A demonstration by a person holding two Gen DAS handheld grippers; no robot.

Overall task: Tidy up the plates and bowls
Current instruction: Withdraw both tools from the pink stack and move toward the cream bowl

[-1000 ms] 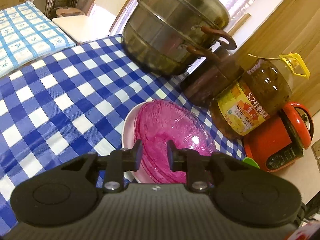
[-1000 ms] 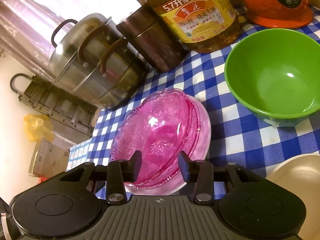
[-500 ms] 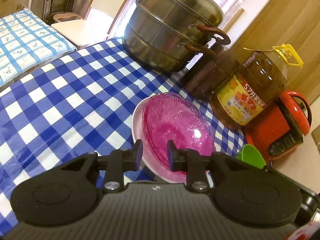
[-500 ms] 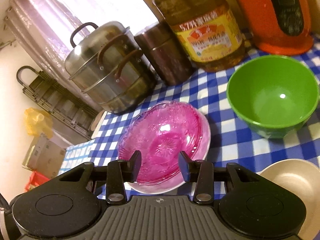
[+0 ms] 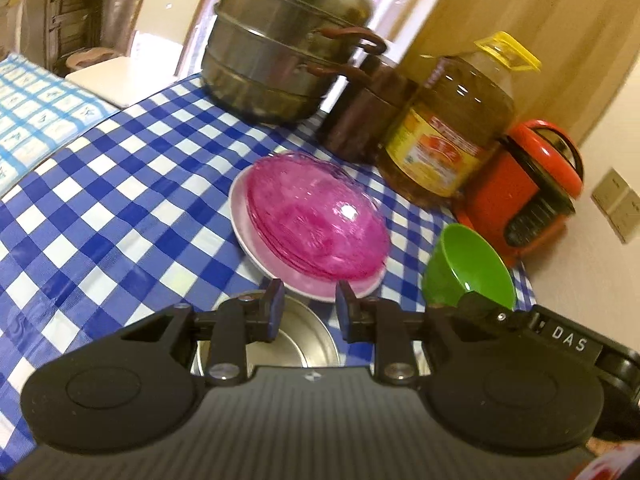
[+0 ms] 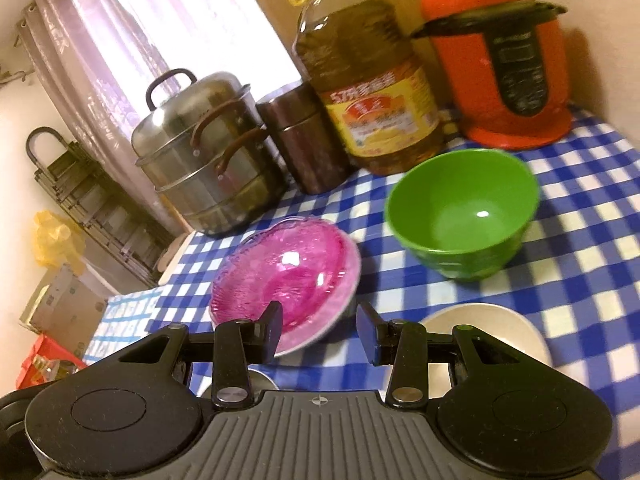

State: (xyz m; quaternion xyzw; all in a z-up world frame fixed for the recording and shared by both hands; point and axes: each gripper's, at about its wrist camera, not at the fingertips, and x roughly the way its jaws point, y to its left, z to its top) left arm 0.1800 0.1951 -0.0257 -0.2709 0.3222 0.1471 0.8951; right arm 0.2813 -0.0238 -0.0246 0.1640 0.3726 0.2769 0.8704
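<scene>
Home kitchen or dining corner: checked tablecloth (image 6: 580,216), steamer pot (image 6: 204,160), cooking-oil jug (image 6: 368,80), orange electric cooker (image 6: 504,56), curtained window (image 6: 132,20).

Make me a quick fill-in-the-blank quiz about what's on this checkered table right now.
1. The pink glass dish sits on a white ____.
2. The bowl beside the oil bottle is colored ____.
3. The oil bottle's cap is ____.
4. Both the left claw and right claw hold ____.

Missing words: plate; green; yellow; nothing
</scene>
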